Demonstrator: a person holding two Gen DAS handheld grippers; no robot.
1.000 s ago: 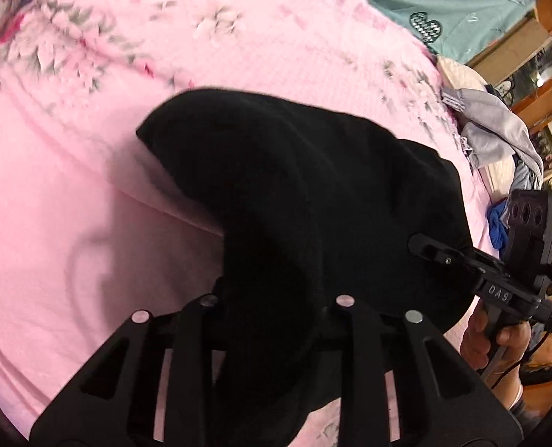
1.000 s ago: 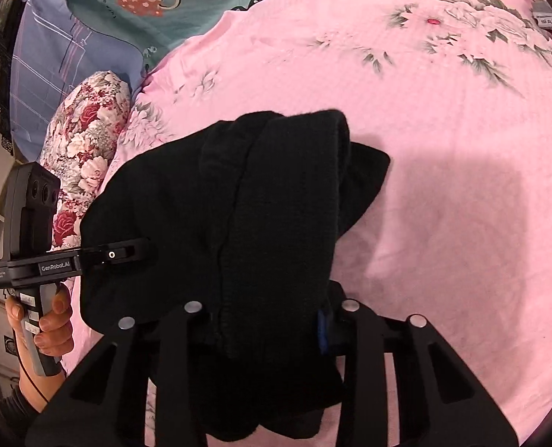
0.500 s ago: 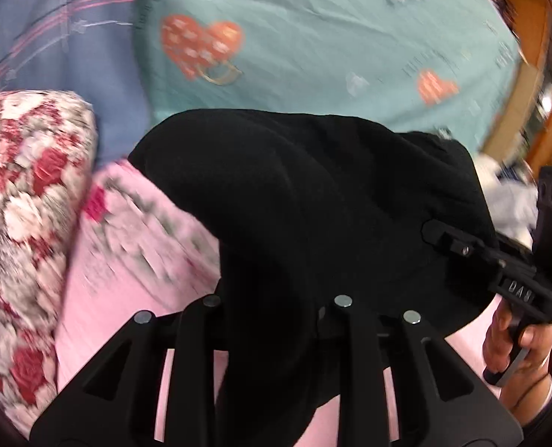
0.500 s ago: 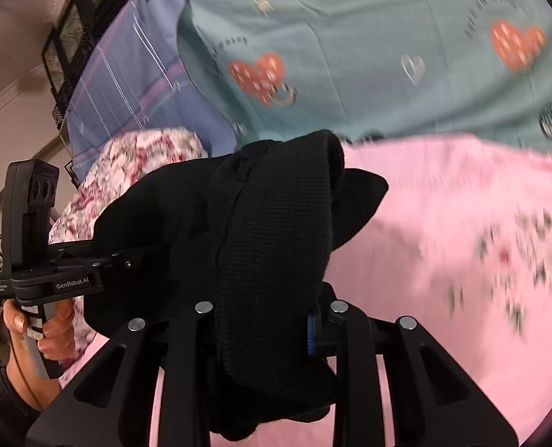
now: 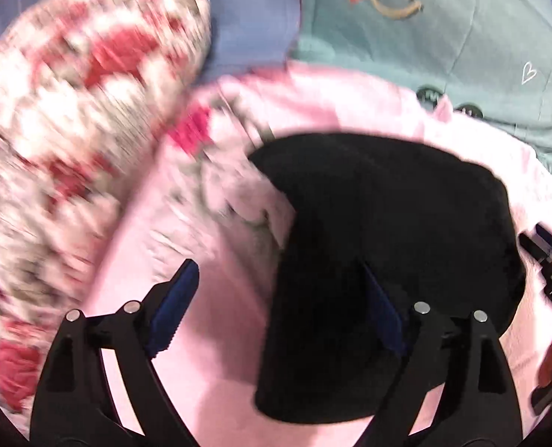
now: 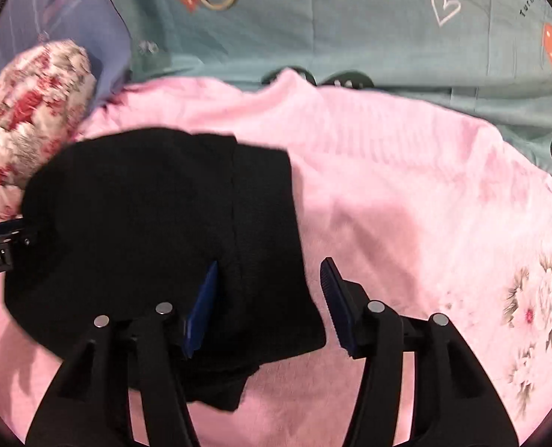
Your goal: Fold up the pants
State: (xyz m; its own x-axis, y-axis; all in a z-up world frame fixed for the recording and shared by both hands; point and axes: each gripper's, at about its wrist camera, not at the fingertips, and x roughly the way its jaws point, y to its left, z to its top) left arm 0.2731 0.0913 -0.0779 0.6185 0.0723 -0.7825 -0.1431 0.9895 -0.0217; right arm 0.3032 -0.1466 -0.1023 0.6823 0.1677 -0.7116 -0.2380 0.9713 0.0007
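The black pants point(image 5: 387, 246) lie folded in a compact bundle on the pink floral bedspread point(image 5: 216, 320); they also show in the right wrist view point(image 6: 156, 231). My left gripper point(image 5: 276, 309) is open, with its right finger against the bundle's left side and its left finger over the bedspread. My right gripper point(image 6: 268, 301) is open, astride the bundle's right edge. Each gripper's tip shows at the edge of the other's view.
A red-and-white floral pillow point(image 5: 63, 141) lies at the left, also seen in the right wrist view point(image 6: 30, 111). A teal quilt with heart prints point(image 6: 350, 26) and a blue-purple sheet point(image 6: 59, 11) lie beyond the pink bedspread point(image 6: 425, 193).
Both grippers carried the bundle toward the head of the bed, set it down on the bedspread and opened. The pants now rest free between the fingers.
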